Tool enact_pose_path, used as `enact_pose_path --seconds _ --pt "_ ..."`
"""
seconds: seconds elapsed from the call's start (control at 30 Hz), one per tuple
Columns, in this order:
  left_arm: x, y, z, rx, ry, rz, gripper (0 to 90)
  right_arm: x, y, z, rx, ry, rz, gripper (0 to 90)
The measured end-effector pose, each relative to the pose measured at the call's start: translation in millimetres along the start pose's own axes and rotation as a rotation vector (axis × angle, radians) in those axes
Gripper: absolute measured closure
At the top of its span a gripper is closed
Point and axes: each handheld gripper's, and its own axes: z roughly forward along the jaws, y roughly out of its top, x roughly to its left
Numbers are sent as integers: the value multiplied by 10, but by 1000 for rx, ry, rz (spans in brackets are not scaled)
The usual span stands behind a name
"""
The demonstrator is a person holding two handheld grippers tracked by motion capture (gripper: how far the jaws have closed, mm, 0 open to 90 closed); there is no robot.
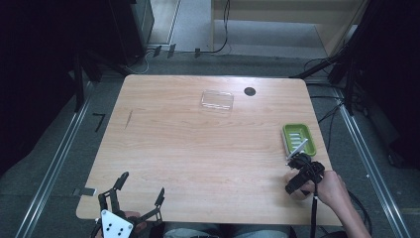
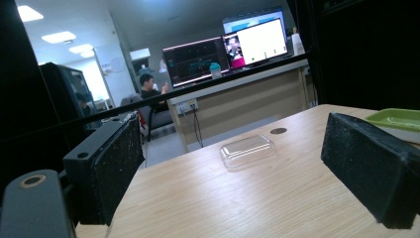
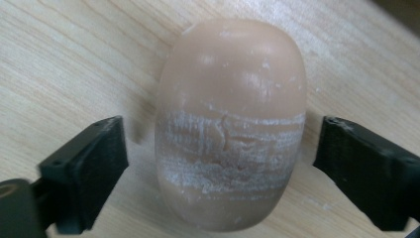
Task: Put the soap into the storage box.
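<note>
Two wide-open jaws of the right gripper (image 3: 220, 163) straddle the smooth beige oval soap bar (image 3: 230, 124) on the wooden bench (image 3: 74, 64), which may slip out when squeezed.

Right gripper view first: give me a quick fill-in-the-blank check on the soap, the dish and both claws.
1. The bar of soap lies on the table between the right claw's jaws, which are ____.
2. The soap dish at the table's right edge is ____ in colour.
3. The clear plastic lid lies beside a round dark ____ in the tabletop.
4. The left claw is ____.

Missing words: open; green; hole; open
</note>
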Motion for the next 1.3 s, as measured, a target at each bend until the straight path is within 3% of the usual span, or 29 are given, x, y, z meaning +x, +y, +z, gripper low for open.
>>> enact_pose_path --seconds 0.73,1.3 --pt "-4 1 0 0 -1 2 99 -20 24 0 4 -7 6 328" --pt "-3 0 1 1 0 2 99 -30 40 -26 47 8 8 334"
